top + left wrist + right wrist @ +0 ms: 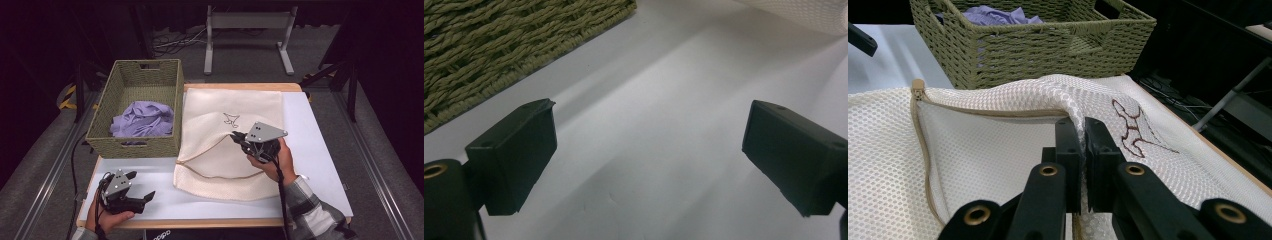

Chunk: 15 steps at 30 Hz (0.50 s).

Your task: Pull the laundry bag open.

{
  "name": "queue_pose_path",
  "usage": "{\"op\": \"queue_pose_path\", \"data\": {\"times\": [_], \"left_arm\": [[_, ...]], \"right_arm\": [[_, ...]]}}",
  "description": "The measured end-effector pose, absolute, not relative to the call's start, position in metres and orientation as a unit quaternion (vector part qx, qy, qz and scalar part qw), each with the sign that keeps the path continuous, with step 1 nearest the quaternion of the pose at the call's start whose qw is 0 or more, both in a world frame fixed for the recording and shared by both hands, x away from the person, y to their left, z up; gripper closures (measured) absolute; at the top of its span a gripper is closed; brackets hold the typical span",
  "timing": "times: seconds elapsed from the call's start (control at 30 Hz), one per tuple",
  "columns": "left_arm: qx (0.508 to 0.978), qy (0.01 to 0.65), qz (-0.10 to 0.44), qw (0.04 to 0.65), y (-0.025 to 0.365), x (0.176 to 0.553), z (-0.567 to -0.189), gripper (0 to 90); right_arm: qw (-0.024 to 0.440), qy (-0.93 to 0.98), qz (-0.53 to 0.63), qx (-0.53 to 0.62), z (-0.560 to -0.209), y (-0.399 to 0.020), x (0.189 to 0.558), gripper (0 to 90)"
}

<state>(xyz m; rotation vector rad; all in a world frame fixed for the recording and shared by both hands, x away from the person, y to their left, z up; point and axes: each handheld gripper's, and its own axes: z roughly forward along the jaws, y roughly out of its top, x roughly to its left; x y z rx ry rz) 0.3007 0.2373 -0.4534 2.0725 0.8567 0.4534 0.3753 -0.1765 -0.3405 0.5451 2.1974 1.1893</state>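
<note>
A cream mesh laundry bag (225,145) with a tan zipper and a small embroidered figure lies flat on the white table (310,150). My right gripper (237,137) is shut on the bag's upper mesh layer (1068,100) beside the zipper opening and lifts it into a ridge. A purple garment (142,120) lies crumpled inside the green woven basket (135,142) at the table's left. At the front left corner my left gripper (140,187) rests low over bare table, jaws wide open, nothing between its fingertips (516,155).
The basket's wall (499,45) stands close in front of the left gripper, with the bag's corner (804,12) further off. A metal frame (247,35) stands on the floor behind the table. Bare table runs along the right and front edges.
</note>
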Motion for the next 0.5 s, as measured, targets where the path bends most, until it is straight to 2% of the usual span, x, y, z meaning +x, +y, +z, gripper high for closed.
{"op": "queue_pose_path", "data": {"times": [0.5], "left_arm": [[0.825,0.34,0.179,0.415,0.2374,0.3007,-0.4534,7.8]], "right_arm": [[0.286,0.824,0.445,0.205,-0.3423,-0.1782,0.3751,87.1]]}}
